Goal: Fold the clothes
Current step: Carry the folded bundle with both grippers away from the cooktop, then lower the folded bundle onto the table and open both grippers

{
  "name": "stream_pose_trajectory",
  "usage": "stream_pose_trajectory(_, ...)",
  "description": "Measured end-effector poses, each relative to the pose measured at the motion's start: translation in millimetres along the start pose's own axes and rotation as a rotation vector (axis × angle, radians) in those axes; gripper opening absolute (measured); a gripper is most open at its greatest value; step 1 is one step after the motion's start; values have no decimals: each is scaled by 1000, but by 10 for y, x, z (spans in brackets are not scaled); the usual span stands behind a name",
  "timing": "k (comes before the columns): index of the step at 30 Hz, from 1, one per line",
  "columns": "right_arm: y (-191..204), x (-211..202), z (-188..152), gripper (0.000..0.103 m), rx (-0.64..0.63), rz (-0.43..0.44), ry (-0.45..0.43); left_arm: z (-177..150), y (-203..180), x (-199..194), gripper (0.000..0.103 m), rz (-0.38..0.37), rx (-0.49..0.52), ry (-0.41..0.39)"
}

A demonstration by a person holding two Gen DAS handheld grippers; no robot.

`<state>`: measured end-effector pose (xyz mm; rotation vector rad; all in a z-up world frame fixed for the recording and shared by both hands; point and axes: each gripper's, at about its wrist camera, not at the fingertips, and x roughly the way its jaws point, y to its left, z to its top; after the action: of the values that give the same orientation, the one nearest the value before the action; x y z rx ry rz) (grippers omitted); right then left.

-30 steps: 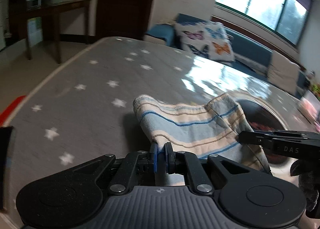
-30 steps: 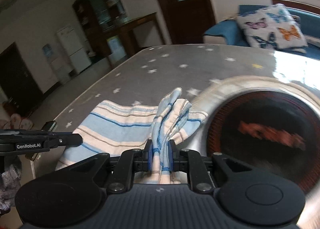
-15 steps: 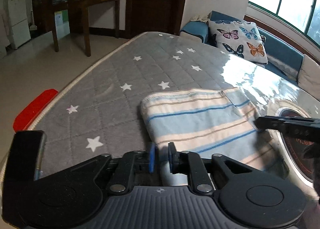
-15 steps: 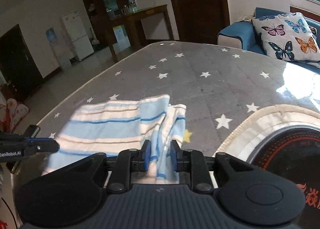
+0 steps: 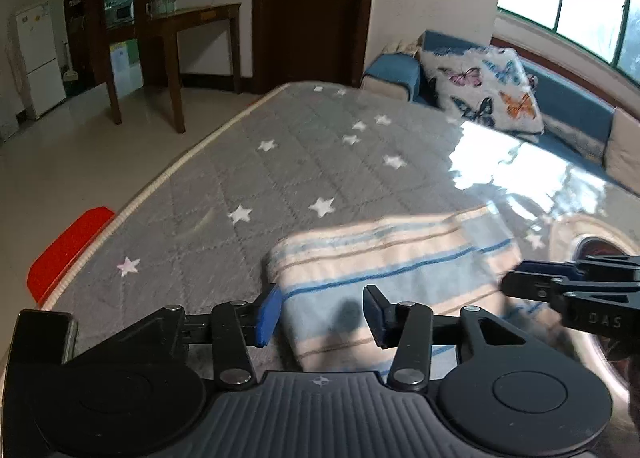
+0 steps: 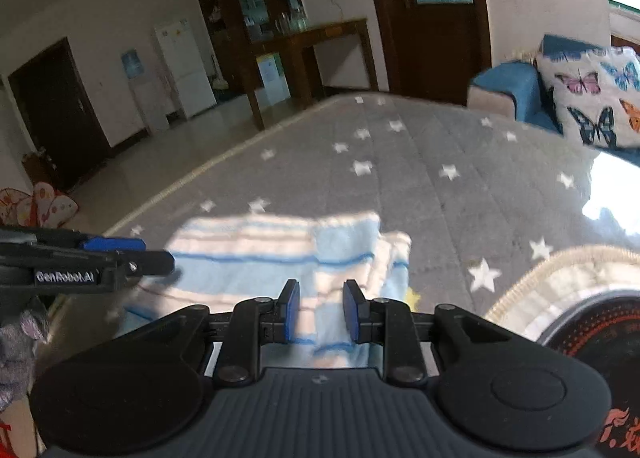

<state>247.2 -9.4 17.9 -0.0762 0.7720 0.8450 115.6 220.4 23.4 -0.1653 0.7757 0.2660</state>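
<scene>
A striped blue, cream and tan garment [image 5: 392, 270] lies folded flat on the grey star-patterned surface [image 5: 280, 161]. My left gripper [image 5: 322, 316] is open just above its near left edge and holds nothing. My right gripper [image 6: 320, 312] is open above the garment [image 6: 280, 254] at its near right side, also empty. Each gripper shows in the other's view: the right one [image 5: 572, 290] at the garment's right end, the left one [image 6: 120, 258] at its left end.
A round dark mat with red print [image 6: 592, 334] lies right of the garment. A red object [image 5: 68, 250] sits off the surface's left edge. A blue sofa with a butterfly cushion [image 5: 484, 89] stands behind, a wooden table [image 5: 188, 37] at the back left.
Both grippers let go of the garment's corners and opened. The garment, lifted and bunched a second ago, now lies flat and folded. Both grippers have drawn back slightly.
</scene>
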Motion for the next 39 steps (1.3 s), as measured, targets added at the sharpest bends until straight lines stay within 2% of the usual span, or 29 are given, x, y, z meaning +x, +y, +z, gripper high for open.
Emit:
stream_pose_trajectory(2,-64,38,-30,17,19,-7,17,-15,39,59,49,7,-4,17)
stream_pose_trajectory(7,-13,-42,33,18,-21,-7,-4,28,43,54,52,3,1,8)
stream_pose_trajectory(16,22,227,237,19,-17,-9,-18,229,-81,216,58,-6,18,1)
stream_pose_trajectory(21,-20,330,221,19,-11,-18,8,234,-122,321,60,15,23,22)
stream_pose_trajectory(26,1,198,212,25,-26,-5,0,176,-147,213,69,16,32,16)
stream_pose_trajectory(39,193,-371,-123,25,-128,69,45,-183,-228,-181,73,-8,48,17)
